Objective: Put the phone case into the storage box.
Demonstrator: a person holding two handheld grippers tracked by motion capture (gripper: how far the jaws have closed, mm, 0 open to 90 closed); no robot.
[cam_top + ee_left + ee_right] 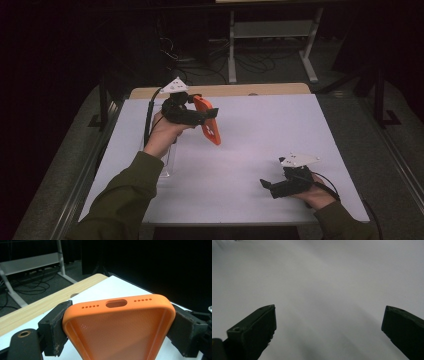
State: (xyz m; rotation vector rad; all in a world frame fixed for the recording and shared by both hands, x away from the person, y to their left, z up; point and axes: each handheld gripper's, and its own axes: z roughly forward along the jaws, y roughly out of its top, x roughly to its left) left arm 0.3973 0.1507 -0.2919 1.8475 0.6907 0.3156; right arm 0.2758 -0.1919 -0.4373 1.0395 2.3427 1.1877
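Observation:
An orange phone case [211,126] hangs in the air over the left half of the white table [260,130], tilted with its hollow side facing my left gripper's camera. My left gripper [206,117] is shut on it across its width. In the left gripper view both black pads press the sides of the case [117,327] near its end with the port slot and small holes. My right gripper [266,185] lies low near the table's front right, its jaws wide open. In the right gripper view the right gripper [329,325] has nothing but white table between its jaws.
A clear plastic piece [168,161] lies on the table beside the left forearm. A wooden strip [225,90] runs along the table's far edge. Beyond it stand a white desk frame [272,30] and loose cables [250,62] on the floor.

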